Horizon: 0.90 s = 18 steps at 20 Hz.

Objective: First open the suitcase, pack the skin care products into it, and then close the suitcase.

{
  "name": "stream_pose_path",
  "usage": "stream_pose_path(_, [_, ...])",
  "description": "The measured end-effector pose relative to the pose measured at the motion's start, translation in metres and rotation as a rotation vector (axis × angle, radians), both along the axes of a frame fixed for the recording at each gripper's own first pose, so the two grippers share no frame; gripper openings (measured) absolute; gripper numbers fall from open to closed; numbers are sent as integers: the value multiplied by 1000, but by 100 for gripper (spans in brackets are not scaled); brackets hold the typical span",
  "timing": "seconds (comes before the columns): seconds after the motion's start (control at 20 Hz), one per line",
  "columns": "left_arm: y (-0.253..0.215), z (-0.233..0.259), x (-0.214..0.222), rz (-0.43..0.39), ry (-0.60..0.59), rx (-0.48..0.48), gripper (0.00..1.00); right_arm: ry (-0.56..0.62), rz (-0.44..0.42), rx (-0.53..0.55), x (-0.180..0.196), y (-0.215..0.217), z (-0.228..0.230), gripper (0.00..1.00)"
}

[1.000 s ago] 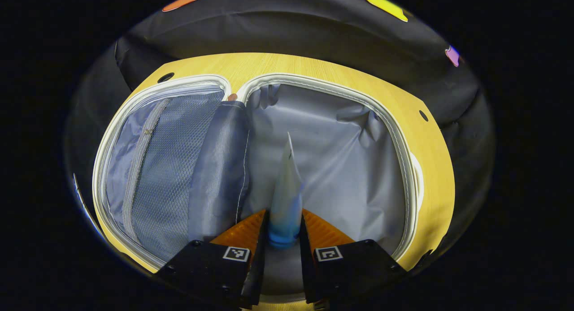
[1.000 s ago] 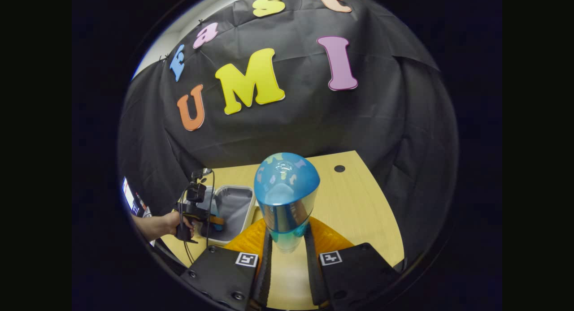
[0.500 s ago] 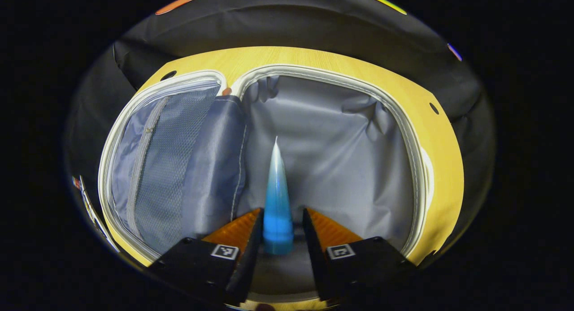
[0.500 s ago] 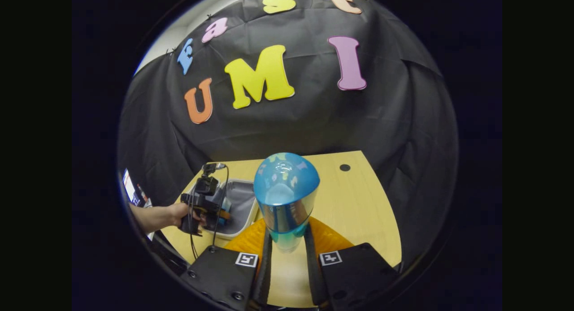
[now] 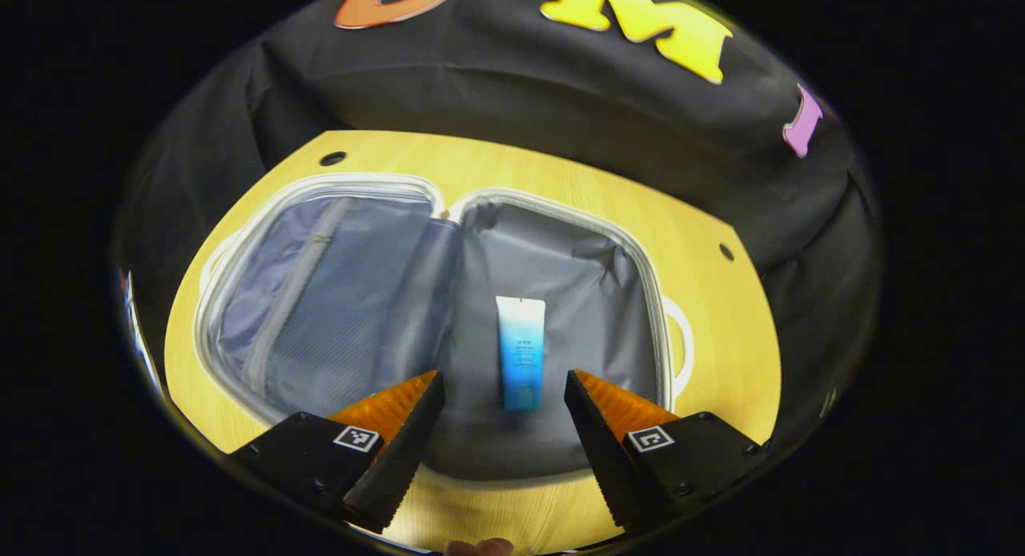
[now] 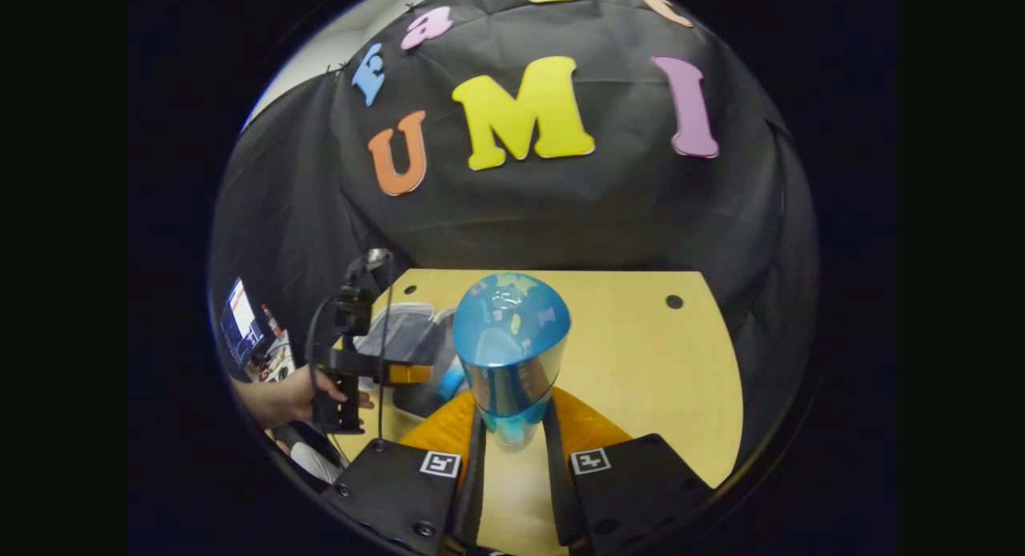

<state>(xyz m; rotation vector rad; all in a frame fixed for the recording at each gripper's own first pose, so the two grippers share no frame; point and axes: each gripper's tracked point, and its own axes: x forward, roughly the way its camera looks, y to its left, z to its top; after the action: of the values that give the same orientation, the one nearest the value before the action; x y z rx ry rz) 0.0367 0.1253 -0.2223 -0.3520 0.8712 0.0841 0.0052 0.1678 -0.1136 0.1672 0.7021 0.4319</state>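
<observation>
Left gripper view, looking down: suitcase point(image 5: 240, 267) lies open flat on the wooden table point(image 5: 721, 340), mesh-pocket half on the left, plain grey-lined half on the right. A blue-and-white tube point(image 5: 520, 352) lies flat on the lining of the right half, long axis running near to far, blue cap end toward the near side, white crimped end pointing to the far side. Left gripper point(image 5: 503, 396) hangs above it, fingers spread wide, touching nothing. Right gripper view adds the side-on picture: the left gripper point(image 6: 400, 373) held by a hand point(image 6: 292, 396) over the suitcase point(image 6: 400, 332) at the left of the table point(image 6: 641, 364). Right gripper point(image 6: 512, 428) is clamped on a second blue bottle point(image 6: 511, 348), upright between its fingers, rounded top facing the camera
</observation>
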Motion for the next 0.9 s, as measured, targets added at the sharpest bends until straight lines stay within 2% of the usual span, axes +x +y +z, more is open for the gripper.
stream_pose_path(0.1, [18, 25, -21, 20, -105, -30, 97, 36, 50, 16, 15, 38, -15, 31])
stream_pose_path(0.2, [46, 41, -44, 57, -155, 0, 98, 100, 94, 6, 29, 74, -43, 30])
stream_pose_path(0.25, [60, 47, -53, 77, -172, 13, 99, 130, 110, -4, 36, 91, -59, 33])
stream_pose_path(0.3, [67, 50, -83, 104, -180, 17, 99, 164, 126, -16, 39, 107, -76, 33])
stream_pose_path(0.4, [83, 43, -107, 187, -160, -31, 98, 227, 141, -31, 47, 136, -109, 33])
stream_pose_path(0.55, [97, 29, -138, 310, -129, -132, 98, 329, 108, -78, 51, 156, -160, 33])
stream_pose_path(0.6, [103, 27, -150, 334, -118, -143, 98, 352, 89, -91, 54, 159, -171, 30])
stream_pose_path(0.65, [112, 24, -157, 349, -110, -140, 98, 382, 68, -100, 55, 159, -182, 33])
stream_pose_path(0.7, [120, 20, -164, 364, -102, -132, 99, 418, 43, -99, 53, 160, -191, 31])
stream_pose_path(0.9, [143, 20, -166, 423, -112, -135, 98, 533, -49, -105, 49, 153, -213, 33])
